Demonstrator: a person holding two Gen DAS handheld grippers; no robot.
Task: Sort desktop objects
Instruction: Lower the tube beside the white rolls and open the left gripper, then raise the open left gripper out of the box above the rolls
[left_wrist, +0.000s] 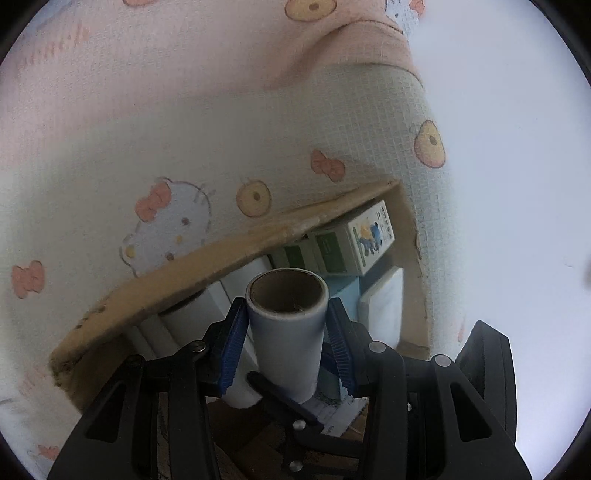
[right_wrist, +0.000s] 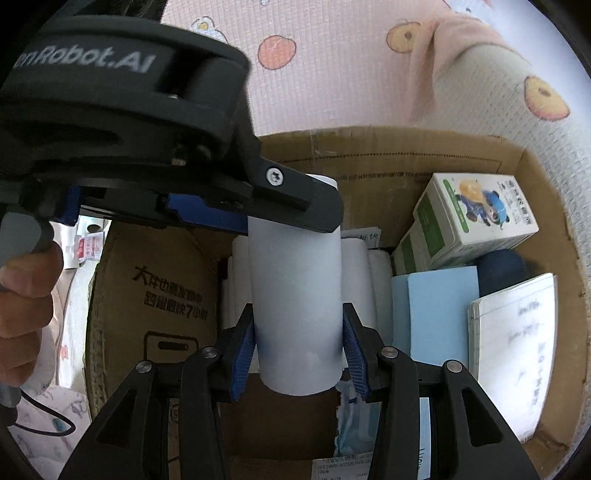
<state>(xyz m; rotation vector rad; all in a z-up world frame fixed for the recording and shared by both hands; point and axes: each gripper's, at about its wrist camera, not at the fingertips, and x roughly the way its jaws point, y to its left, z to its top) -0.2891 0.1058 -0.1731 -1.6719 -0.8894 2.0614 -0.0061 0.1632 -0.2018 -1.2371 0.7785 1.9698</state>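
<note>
You hold the white roll from both ends, left gripper and right gripper jaws clamped on it, hovering mid-frame over the cardboard box, likely steadying it for placement.

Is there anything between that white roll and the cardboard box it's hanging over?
Nothing visible blocks it. Both grippers, left and right, clamp the roll above the open box. Directly below lie other white rolls, so it would land on them; beside are a blue pad and cartons.
</note>
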